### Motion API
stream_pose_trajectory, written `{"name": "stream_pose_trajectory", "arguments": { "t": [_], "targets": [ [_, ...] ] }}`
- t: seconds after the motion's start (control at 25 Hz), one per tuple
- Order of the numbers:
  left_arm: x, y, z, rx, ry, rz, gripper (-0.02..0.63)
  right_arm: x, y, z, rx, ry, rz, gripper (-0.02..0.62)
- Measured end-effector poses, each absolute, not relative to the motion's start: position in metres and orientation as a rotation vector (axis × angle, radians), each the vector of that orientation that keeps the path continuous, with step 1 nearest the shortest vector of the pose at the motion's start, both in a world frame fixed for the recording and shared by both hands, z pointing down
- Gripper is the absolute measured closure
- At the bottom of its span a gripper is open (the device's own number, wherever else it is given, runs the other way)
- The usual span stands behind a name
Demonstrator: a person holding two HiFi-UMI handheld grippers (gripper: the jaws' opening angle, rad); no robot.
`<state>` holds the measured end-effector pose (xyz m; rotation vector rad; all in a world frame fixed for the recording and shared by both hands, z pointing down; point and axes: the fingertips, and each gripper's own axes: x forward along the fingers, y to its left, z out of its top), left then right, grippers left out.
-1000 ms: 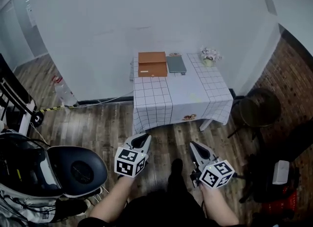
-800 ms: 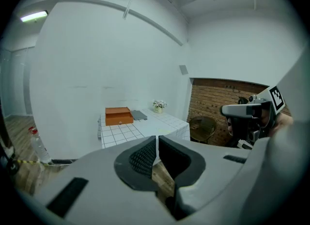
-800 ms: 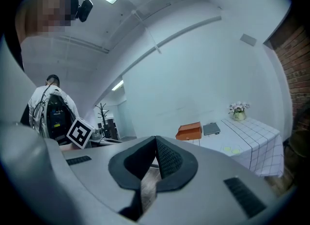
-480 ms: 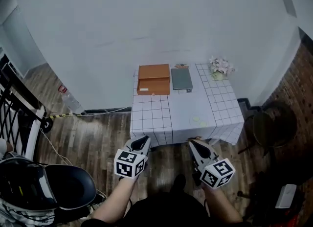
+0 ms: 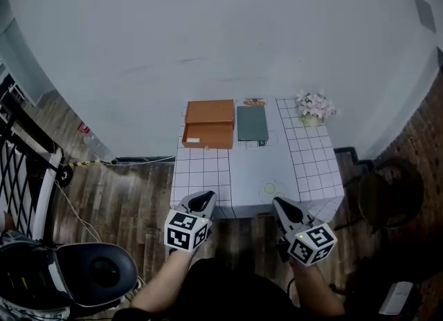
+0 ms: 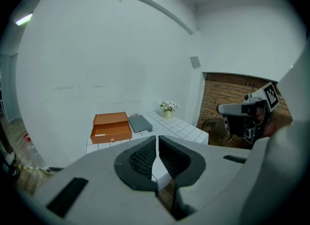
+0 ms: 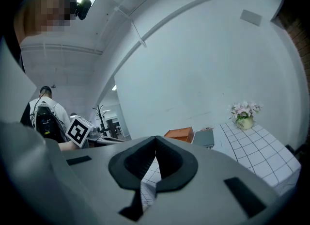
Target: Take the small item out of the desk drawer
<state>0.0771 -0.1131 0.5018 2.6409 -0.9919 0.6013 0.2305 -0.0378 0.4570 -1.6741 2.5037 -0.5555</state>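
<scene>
An orange drawer box [image 5: 208, 124] stands at the back left of a small table with a white grid cloth [image 5: 256, 174]; its front carries a small knob and a white strip [image 6: 100, 135], and the drawer looks shut. My left gripper [image 5: 205, 195] and right gripper [image 5: 279, 203] hover side by side just short of the table's front edge, well apart from the box. Both are shut with nothing between their jaws. The left gripper view shows the box [image 6: 111, 128] ahead past the closed tips [image 6: 157, 138]. The right gripper view shows it [image 7: 179, 134] farther off, left of its tips [image 7: 155, 138].
A grey flat case [image 5: 252, 123] lies beside the box, and a small pot of flowers [image 5: 313, 107] stands at the table's back right corner. A white wall backs the table. A dark round stool [image 5: 387, 191] stands at the right, and a black-seated chair [image 5: 90, 271] at the lower left.
The head view has come closer to the table, which now sits lower and nearer in the frame. Both grippers have reached its front edge and stayed shut.
</scene>
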Motion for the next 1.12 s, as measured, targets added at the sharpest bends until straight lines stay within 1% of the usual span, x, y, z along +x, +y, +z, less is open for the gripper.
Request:
{"name": "stream_pose_trajectory", "arguments": {
  "t": [0.28, 0.56, 0.76, 0.92, 1.0, 1.12],
  "targets": [
    [0.062, -0.167, 0.522, 2.58, -1.033, 0.615, 0.58, 0.232, -0.096, 0.474, -1.658, 2.533, -0.616, 0.591],
    [0.039, -0.26, 0.527, 2.596, -0.98, 0.54, 0.581, 0.214, -0.195, 0.482, -1.691, 2.569, -0.626, 0.591],
    [0.004, -0.332, 0.537, 2.587, -0.951, 0.517, 0.58, 0.176, -0.283, 0.497, -1.719, 2.687, -0.645, 0.589],
    [-0.018, -0.368, 0.546, 2.601, -0.905, 0.533, 0.58, 0.142, -0.334, 0.508, -1.711, 2.76, -0.657, 0.586],
    [-0.03, -0.383, 0.551, 2.599, -0.917, 0.558, 0.58, 0.125, -0.354, 0.515, -1.703, 2.799, -0.669, 0.538],
    [-0.045, -0.402, 0.558, 2.562, -0.955, 0.565, 0.58, 0.099, -0.376, 0.529, -1.661, 2.884, -0.704, 0.532]
  ]
}}
